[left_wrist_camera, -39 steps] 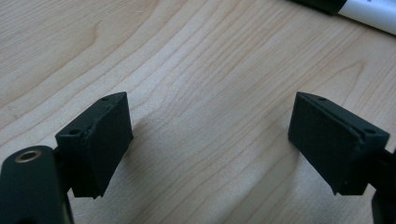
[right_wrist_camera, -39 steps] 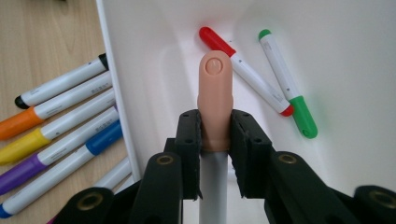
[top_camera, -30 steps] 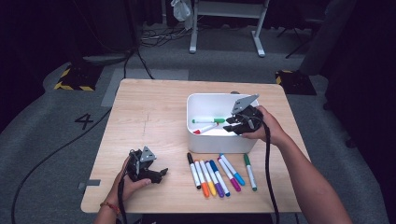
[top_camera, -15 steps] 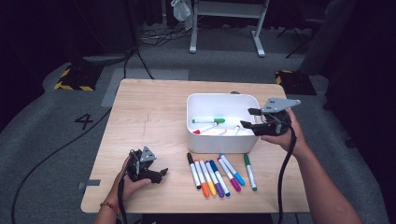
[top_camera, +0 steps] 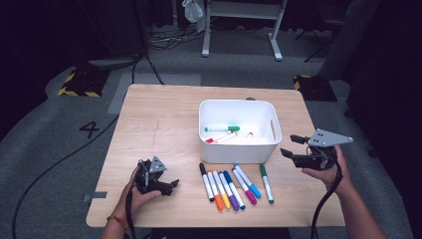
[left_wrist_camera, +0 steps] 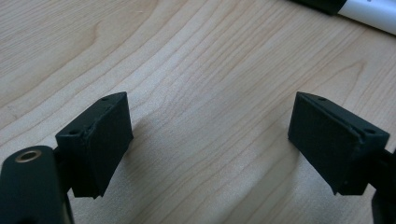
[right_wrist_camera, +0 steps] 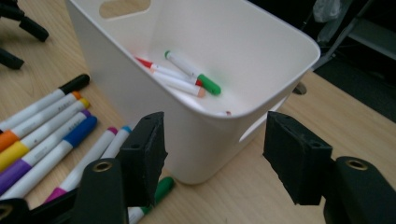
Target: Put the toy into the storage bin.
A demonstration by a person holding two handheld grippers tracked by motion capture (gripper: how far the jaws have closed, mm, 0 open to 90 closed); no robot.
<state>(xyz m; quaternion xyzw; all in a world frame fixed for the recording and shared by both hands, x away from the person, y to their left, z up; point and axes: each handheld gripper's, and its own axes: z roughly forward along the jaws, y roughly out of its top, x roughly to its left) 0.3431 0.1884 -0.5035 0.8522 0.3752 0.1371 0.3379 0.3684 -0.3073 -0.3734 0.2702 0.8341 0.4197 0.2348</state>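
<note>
Dim room: grey carpet [top_camera: 59, 149], a white desk frame [top_camera: 239, 30], black cables [top_camera: 169, 42].

Bin [top_camera: 239, 149] mid-table [top_camera: 164, 114], markers [top_camera: 221, 130] inside; marker row [top_camera: 231, 184] before it, toward person.

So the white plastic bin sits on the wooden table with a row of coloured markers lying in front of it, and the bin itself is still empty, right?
Not quite: the white plastic bin is not empty. The right gripper view shows markers lying in it, among them a green-capped marker and a red-capped marker. The rest holds: the bin sits on the wooden table, with the row of coloured markers in front of it.
</note>
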